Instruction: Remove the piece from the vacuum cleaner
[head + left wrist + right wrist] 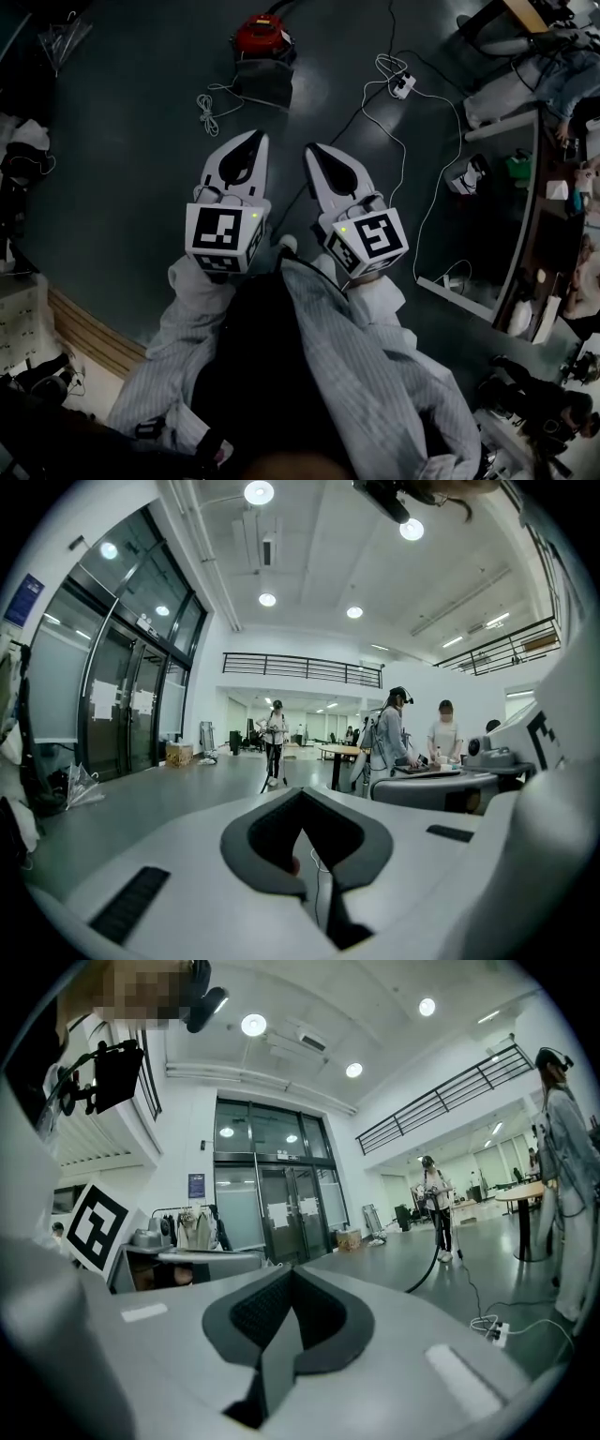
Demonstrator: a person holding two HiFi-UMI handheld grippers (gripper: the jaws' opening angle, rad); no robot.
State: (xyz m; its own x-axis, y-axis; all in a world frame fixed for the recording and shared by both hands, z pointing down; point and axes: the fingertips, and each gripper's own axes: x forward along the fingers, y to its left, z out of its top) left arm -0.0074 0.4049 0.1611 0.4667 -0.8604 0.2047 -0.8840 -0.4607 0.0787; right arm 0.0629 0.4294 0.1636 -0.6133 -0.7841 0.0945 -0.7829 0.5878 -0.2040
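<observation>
White plastic left gripper (255, 139) and right gripper (314, 150) hover side by side, each with its jaws pressed together on nothing. Beyond them a coiled white cable (211, 111) lies just beside the red canister vacuum cleaner (262, 36), which stands on the dark grey floor (131, 141).

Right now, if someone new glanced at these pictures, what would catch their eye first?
The two white grippers fill the middle of the head view: left gripper and right gripper side by side, jaws shut and empty, pointing forward. Ahead of them, at the top of that view, the red vacuum cleaner stands out on the dark floor, with a white power strip to its right.
</observation>
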